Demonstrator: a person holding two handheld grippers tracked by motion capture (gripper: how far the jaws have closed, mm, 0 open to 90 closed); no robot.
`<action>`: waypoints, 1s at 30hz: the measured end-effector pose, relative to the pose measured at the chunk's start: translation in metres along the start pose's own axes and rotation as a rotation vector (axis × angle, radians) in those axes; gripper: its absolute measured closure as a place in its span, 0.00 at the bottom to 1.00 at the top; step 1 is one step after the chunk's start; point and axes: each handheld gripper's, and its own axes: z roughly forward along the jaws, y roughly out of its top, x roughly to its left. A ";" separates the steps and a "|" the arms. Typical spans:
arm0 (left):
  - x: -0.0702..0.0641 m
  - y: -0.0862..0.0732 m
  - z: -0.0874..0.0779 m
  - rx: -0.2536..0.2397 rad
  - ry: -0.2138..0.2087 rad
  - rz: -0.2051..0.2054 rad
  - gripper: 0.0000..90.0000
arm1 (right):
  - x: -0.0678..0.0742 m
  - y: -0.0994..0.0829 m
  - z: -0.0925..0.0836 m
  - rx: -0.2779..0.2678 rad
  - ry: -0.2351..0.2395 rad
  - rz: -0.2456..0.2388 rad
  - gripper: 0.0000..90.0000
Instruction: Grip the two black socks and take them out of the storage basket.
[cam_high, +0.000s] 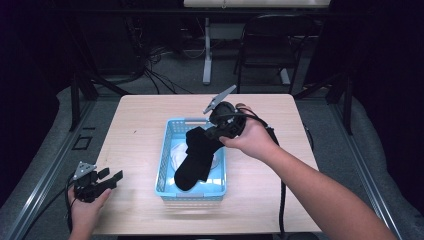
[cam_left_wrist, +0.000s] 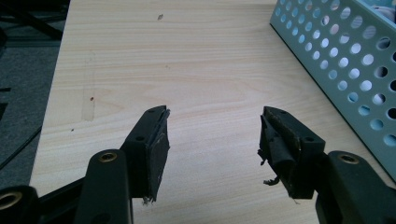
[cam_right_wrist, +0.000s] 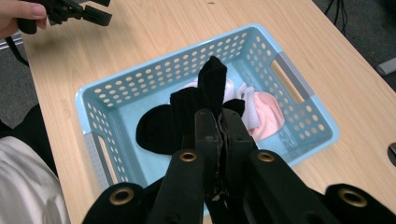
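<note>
My right claw (cam_high: 216, 131) pinches the black sock (cam_high: 196, 159), dangling over the blue basket (cam_high: 165, 167) to clear its rim; my left claw (cam_high: 111, 179) idles spread, empty, at eight o'clock on the desk (cam_high: 135, 130).

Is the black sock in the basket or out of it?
Partly out. The right gripper pinches the black sock and holds its top above the blue basket, while its toe end hangs inside.

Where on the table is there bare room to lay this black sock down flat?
Bare wood lies between the blue basket and the left gripper, which rests open near the table's front left corner. The strip right of the basket is partly under the right forearm. The basket is crowded: pale clothes beneath the black sock hanging from the right gripper.
</note>
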 end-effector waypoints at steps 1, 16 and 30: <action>0.000 0.000 0.000 0.001 0.001 0.000 0.47 | -0.002 -0.002 -0.004 0.005 -0.010 0.003 0.97; -0.002 -0.001 0.002 0.002 0.008 0.000 0.47 | -0.034 -0.052 -0.063 -0.021 -0.148 0.117 0.97; -0.001 -0.001 0.002 0.004 0.011 0.003 0.47 | -0.037 -0.090 -0.059 -0.024 -0.151 0.174 0.97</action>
